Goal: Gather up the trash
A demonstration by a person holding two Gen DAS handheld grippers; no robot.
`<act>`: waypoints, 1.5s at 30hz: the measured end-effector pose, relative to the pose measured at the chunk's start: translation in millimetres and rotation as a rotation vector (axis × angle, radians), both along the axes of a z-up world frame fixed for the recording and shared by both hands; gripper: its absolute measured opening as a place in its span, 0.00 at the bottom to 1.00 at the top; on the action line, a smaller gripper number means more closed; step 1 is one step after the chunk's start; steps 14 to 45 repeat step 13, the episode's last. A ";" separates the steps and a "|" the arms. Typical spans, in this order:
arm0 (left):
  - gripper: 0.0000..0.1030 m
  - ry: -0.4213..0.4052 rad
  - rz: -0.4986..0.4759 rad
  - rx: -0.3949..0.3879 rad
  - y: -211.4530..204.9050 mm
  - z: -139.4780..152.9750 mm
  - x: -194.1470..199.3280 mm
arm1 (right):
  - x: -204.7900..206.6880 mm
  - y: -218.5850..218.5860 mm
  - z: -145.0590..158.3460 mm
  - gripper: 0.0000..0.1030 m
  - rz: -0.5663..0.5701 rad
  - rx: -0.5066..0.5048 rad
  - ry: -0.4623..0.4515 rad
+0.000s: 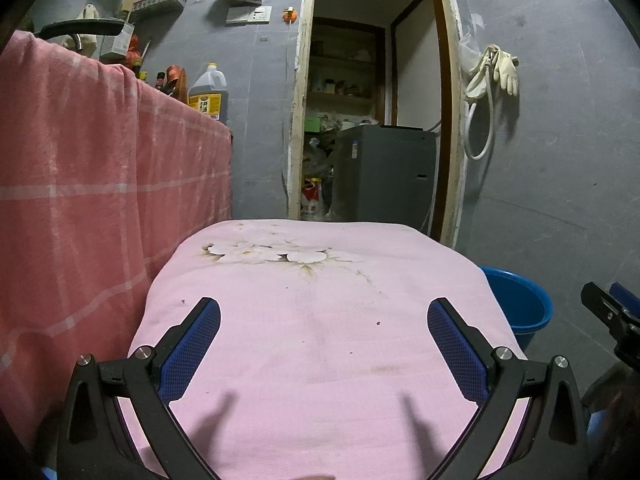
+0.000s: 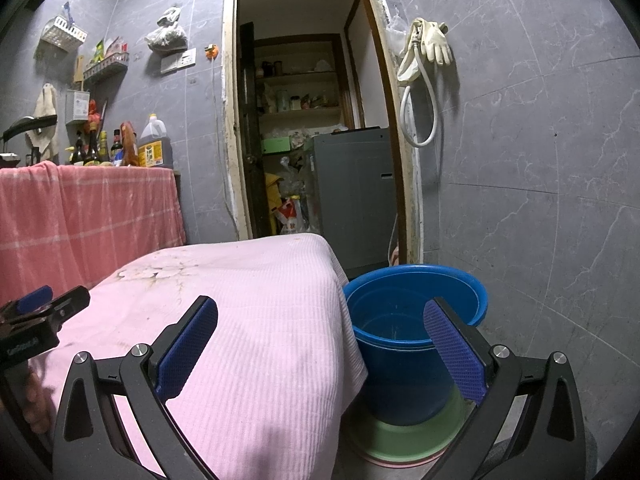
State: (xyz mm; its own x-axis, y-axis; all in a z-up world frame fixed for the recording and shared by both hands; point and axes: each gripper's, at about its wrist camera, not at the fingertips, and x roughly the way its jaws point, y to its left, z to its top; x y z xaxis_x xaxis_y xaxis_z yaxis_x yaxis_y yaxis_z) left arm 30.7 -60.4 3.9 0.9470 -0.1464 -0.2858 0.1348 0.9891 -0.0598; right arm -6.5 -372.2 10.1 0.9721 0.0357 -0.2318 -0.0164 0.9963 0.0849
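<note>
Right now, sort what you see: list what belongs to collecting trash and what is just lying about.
Belongs to the job:
- left gripper, open, holding nothing
- right gripper, open, holding nothing
- blue bucket, open-topped, beside the pink cloth
- small dark specks on that cloth

Just lying about:
- rubber gloves hung on the wall
- oil jug
- red checked cloth
- grey appliance in the doorway

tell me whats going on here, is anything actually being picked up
Not yet. A person holds a two-finger gripper in each hand over a table draped in a pink cloth. The left gripper and the right gripper are both open and hold nothing. The cloth carries only a few small dark crumbs. Beside the table, on the floor, stands a blue bucket, nested in a blue basin and seemingly without contents, with the right gripper aimed partly over it.
</note>
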 end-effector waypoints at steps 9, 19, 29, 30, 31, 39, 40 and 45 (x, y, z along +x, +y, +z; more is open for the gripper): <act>0.99 -0.005 -0.008 0.006 2.3 -1.1 0.1 | -0.2 1.6 -0.4 1.00 -0.001 0.000 0.000; 0.99 -0.004 -0.014 0.010 3.6 -1.1 0.4 | -0.1 1.3 0.1 1.00 0.000 0.000 0.001; 0.99 -0.004 -0.014 0.010 3.6 -1.1 0.4 | -0.1 1.3 0.1 1.00 0.000 0.000 0.001; 0.99 -0.004 -0.014 0.010 3.6 -1.1 0.4 | -0.1 1.3 0.1 1.00 0.000 0.000 0.001; 0.99 -0.004 -0.014 0.010 3.6 -1.1 0.4 | -0.1 1.3 0.1 1.00 0.000 0.000 0.001; 0.99 -0.004 -0.014 0.010 3.6 -1.1 0.4 | -0.1 1.3 0.1 1.00 0.000 0.000 0.001; 0.99 -0.004 -0.014 0.010 3.6 -1.1 0.4 | -0.1 1.3 0.1 1.00 0.000 0.000 0.001; 0.99 -0.004 -0.014 0.010 3.6 -1.1 0.4 | -0.1 1.3 0.1 1.00 0.000 0.000 0.001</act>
